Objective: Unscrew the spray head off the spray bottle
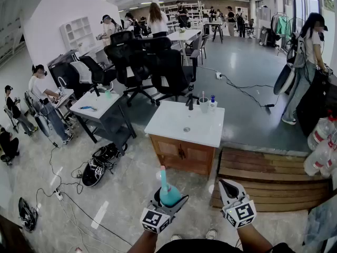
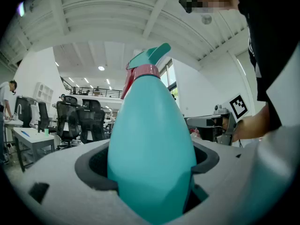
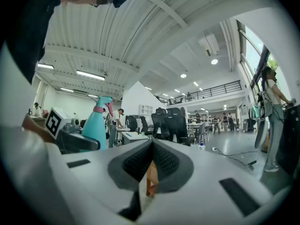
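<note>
White-topped cabinet (image 1: pixel 174 121), black office chairs (image 1: pixel 171 73)

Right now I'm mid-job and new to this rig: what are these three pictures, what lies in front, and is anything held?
There is no robot arm here: a person holds a two-jaw gripper in each hand. The head view comes from a camera on the person's head, looking forward and down. The other two cameras ride on the grippers and look along their jaws.

The left gripper is shut on the teal spray bottle, which is held upright with its spray head still on. The right gripper is shut and empty, beside the left one and apart from the bottle.

The work is done in the air, not on a surface. Ahead stands a white-topped cabinet with a cup and a small bottle near its far edge.
</note>
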Tool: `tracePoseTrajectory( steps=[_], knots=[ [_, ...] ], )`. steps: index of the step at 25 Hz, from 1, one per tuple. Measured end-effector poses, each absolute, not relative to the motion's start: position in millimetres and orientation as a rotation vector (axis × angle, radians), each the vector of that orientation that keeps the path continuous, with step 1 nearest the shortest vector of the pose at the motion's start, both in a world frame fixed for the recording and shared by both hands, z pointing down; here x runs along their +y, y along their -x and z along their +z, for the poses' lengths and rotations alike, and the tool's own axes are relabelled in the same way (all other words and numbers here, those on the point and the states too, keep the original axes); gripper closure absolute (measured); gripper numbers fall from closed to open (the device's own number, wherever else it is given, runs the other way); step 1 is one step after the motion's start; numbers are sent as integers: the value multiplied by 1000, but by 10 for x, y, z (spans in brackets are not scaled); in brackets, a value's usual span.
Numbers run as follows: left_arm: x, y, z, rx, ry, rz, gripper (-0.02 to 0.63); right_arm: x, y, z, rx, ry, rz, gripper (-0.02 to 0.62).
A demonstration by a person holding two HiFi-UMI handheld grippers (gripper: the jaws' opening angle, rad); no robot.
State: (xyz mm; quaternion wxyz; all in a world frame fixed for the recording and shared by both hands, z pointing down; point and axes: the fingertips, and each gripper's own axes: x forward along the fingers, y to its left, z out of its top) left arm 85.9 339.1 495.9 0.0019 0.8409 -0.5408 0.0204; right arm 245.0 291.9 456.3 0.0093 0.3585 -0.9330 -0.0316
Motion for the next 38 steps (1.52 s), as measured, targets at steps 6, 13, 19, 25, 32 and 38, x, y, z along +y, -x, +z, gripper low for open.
tracePoseTrajectory(
  steps=[6,13,19,25,32,38],
  knots=[
    [3423,-796,4931,-1674,-2679,78,172,2933,-2311,4509,-2915,-1141,-109,592],
    [3432,-672,4907,-1670,-2670,52,172,2959,-2208,4505,-2919,-1151,-95,592],
    [3464,-501,4913,-1680,-2661,35,170,3017,-2080,4453,-2968,-1162,-43,591],
    [3507,-189,4831,-1750,-2639,-45,170,3031,-1866,4452,-2937,-1228,-51,591],
    [3504,261,4884,-1805,-2612,-12,170,3039,-1549,4508,-2919,-1264,-55,591],
    [3399,502,4930,-1816,-2594,4,170,2901,-1350,4592,-2898,-1246,-44,591]
  ],
)
